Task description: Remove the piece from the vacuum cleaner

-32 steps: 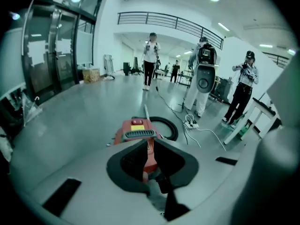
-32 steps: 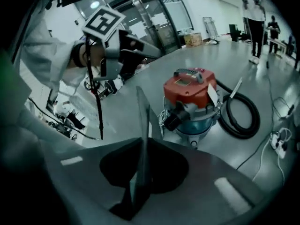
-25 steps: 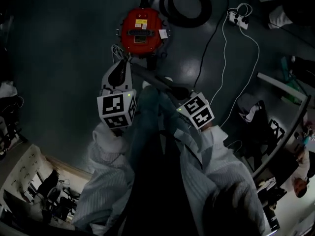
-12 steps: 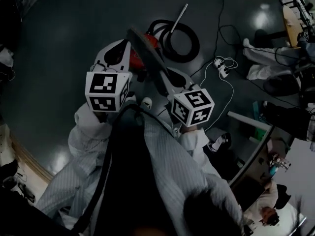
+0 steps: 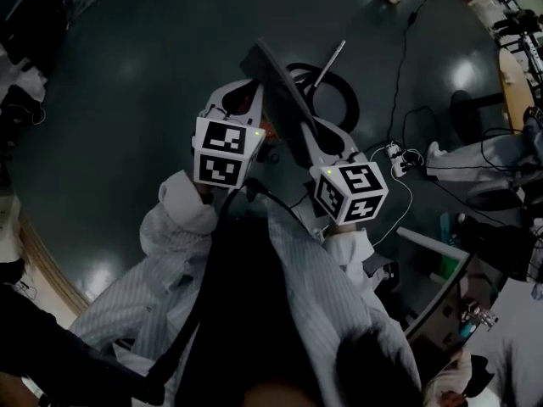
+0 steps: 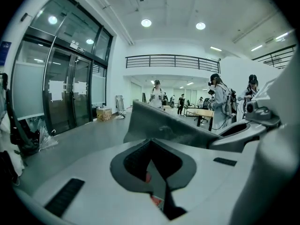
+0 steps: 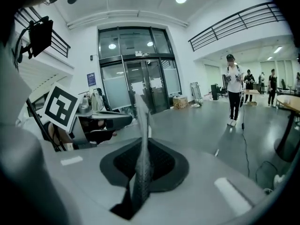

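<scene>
A flat dark grey piece [image 5: 273, 83] juts up and to the left from my right gripper [image 5: 307, 134], which is shut on its lower end. In the right gripper view the piece [image 7: 141, 121] stands edge-on between the pads. My left gripper [image 5: 246, 91] is raised just left of it, shut, with nothing in it. The left gripper view shows the piece [image 6: 164, 128] as a slanted panel ahead of the closed jaws [image 6: 152, 151]. Of the red vacuum cleaner [image 5: 268, 131] only a sliver shows between the two grippers.
A coiled black hose [image 5: 333, 91] and a metal wand [image 5: 329, 64] lie on the dark floor behind the grippers. A white power strip [image 5: 396, 153] with cables is at the right. Several people [image 7: 234, 88] stand in the hall, with glass doors [image 7: 140, 83] beyond.
Both grippers have come up together, the right one carrying the grey piece. The vacuum cleaner, in full view before, is now almost wholly hidden behind them.
</scene>
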Demonstrator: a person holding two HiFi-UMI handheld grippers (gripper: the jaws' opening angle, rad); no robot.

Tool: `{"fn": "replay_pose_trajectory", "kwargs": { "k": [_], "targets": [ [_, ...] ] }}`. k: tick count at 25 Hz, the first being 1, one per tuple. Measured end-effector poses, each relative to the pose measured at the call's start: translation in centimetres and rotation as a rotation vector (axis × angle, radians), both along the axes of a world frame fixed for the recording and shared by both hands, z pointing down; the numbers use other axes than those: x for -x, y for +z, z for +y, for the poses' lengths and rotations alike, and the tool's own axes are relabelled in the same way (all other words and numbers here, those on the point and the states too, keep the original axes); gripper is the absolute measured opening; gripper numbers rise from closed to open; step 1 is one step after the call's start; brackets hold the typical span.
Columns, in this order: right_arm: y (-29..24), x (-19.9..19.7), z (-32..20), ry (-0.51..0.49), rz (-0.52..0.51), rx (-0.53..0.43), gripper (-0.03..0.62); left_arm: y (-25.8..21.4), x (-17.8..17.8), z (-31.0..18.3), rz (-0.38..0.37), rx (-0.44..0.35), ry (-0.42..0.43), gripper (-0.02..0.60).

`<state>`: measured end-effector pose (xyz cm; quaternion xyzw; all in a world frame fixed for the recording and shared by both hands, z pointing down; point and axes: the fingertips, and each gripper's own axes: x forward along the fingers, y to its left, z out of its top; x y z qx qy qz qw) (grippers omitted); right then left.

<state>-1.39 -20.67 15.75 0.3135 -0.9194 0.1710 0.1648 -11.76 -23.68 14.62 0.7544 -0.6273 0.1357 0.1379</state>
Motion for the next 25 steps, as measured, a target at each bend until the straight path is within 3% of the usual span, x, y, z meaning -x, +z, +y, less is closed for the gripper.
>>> {"fn": "replay_pose_trajectory", "kwargs": {
  "k": [13, 25],
  "targets": [
    [0.1, 2.5, 0.0, -0.007, 0.025, 0.010, 0.025, 0.3, 1.7, -0.1, 0.004, 0.038, 0.028, 0.006],
    [0.4, 1.9, 1.0, 0.002, 0.038, 0.009, 0.025, 0.5, 1.0, 1.0, 0.001, 0.041, 0.036, 0.006]
  ]
}}
